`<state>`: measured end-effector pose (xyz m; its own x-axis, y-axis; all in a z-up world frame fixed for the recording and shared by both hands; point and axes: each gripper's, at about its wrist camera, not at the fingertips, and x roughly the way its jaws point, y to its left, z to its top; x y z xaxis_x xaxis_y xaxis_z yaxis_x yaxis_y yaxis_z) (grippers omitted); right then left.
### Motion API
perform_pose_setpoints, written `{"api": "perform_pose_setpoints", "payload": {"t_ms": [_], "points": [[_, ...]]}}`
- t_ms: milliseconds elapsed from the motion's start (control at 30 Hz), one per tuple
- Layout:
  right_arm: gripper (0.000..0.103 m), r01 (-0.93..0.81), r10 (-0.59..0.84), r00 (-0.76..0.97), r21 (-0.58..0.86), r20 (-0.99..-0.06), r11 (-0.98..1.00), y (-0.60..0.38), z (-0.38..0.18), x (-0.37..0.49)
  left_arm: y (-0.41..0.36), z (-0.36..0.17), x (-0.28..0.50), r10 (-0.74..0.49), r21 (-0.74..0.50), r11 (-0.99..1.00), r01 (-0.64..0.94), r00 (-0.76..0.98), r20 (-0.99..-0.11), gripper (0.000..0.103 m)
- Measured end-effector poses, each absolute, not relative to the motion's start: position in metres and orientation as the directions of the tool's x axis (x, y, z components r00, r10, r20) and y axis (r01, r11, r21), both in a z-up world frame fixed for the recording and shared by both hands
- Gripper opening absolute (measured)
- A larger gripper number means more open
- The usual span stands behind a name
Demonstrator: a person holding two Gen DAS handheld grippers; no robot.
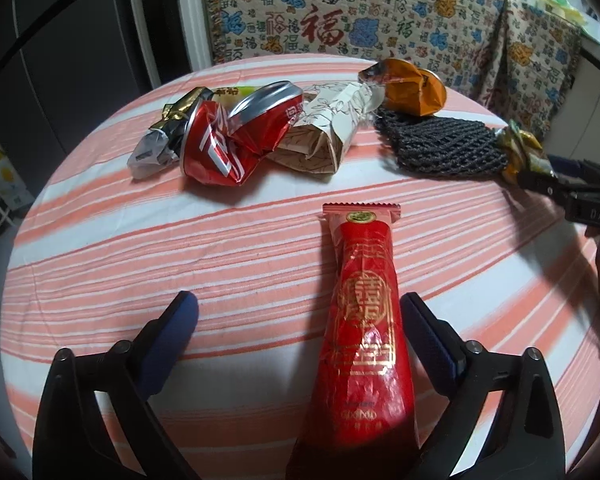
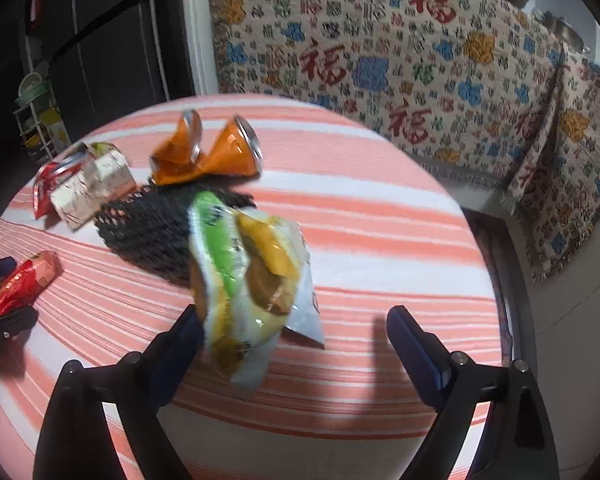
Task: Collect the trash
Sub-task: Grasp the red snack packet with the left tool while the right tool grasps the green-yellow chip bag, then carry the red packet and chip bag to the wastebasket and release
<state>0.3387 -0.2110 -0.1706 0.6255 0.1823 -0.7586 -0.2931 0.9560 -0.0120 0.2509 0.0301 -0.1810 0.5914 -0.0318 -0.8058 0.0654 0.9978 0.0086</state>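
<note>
My left gripper (image 1: 300, 316) is spread wide over the striped tablecloth (image 1: 100, 264). A red foil wrapper (image 1: 364, 320) lies flat between its fingers, close against the right-hand pad, not pinched (contact there I cannot tell). My right gripper (image 2: 296, 328) is also released, jaws wide. A green-and-yellow snack bag (image 2: 248, 280) sits between its fingers, blurred, nearer the left-hand pad (image 2: 188, 332); neither pad presses it, and I cannot tell whether it rests on the cloth.

Further out, in the left view: a crushed red can (image 1: 228, 136) lies on its side, with a crumpled dark-and-gold wrapper (image 1: 160, 140) touching it on the left and a folded printed paper box (image 1: 324, 128) touching it on the right. Right of that is a black foam net (image 1: 440, 148), and just behind the net a crushed orange can (image 1: 408, 88). The right gripper's tip shows at the far right edge, beside a small gold wrapper (image 1: 520, 148) (overlap unclear).

Behind the table hangs a patterned cloth (image 1: 360, 12) with red characters.
</note>
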Motion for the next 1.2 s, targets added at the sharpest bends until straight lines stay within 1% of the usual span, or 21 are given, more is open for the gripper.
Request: {"api": "perform_pose_setpoints", "payload": {"t_ms": [33,100,133,167,200,233,267,333,467,667,767,867,1200], "points": [[0.091,-0.3,0.19,0.636,-0.012,-0.748,0.954,-0.21,-0.167,0.337,0.029,-0.18,0.249,-0.04,0.008,0.997,0.079,0.59,-0.807,0.092],[0.083,-0.321,0.224,0.645,0.006,-0.73,0.947,-0.209,-0.16,0.335,0.027,-0.178,0.248,-0.067,-0.006,0.994,0.106,0.585,-0.808,0.091],[0.073,-0.331,0.243,0.641,0.023,-0.729,0.943,-0.208,-0.158,0.335,0.026,-0.177,0.246,-0.08,-0.012,0.993,0.119,0.584,-0.808,0.088],[0.054,-0.337,0.25,0.628,0.032,-0.737,0.941,-0.207,-0.158,0.337,0.025,-0.177,0.246,-0.084,-0.013,0.992,0.125,0.583,-0.808,0.084],[0.045,-0.344,0.254,0.617,0.035,-0.745,0.938,-0.206,-0.16,0.339,0.024,-0.175,0.244,-0.076,-0.002,0.992,0.125,0.587,-0.806,0.066],[0.039,-0.347,0.26,0.597,0.048,-0.759,0.937,-0.206,-0.162,0.34,0.023,-0.173,0.242,-0.074,0.005,0.991,0.13,0.594,-0.801,0.038],[0.033,-0.327,0.257,0.606,0.058,-0.753,0.943,-0.208,-0.159,0.339,0.024,-0.172,0.242,-0.087,-0.004,0.99,0.139,0.592,-0.801,0.027],[0.028,-0.319,0.27,0.6,0.084,-0.753,0.944,-0.211,-0.154,0.336,0.028,-0.167,0.24,-0.131,-0.06,0.989,0.139,0.592,-0.795,0.02],[0.027,-0.312,0.29,0.585,0.12,-0.757,0.942,-0.218,-0.147,0.323,0.034,-0.157,0.233,-0.157,-0.108,0.987,0.116,0.617,-0.771,0.018],[0.026,-0.308,0.34,0.583,0.186,-0.738,0.933,-0.23,-0.135,0.303,0.024,-0.141,0.222,-0.213,-0.163,0.977,0.137,0.647,-0.732,0.015],[0.026,-0.311,0.366,0.584,0.217,-0.725,0.925,-0.237,-0.13,0.293,0.016,-0.14,0.22,-0.228,-0.179,0.974,0.142,0.648,-0.727,0.015],[0.026,-0.312,0.361,0.584,0.21,-0.727,0.927,-0.241,-0.129,0.286,0.003,-0.141,0.217,-0.258,-0.201,0.966,0.162,0.638,-0.726,0.014],[0.026,-0.253,0.346,0.616,0.239,-0.707,0.938,-0.297,-0.117,0.263,-0.062,-0.128,0.208,-0.319,-0.203,0.946,0.252,0.621,-0.716,0.013]]}}
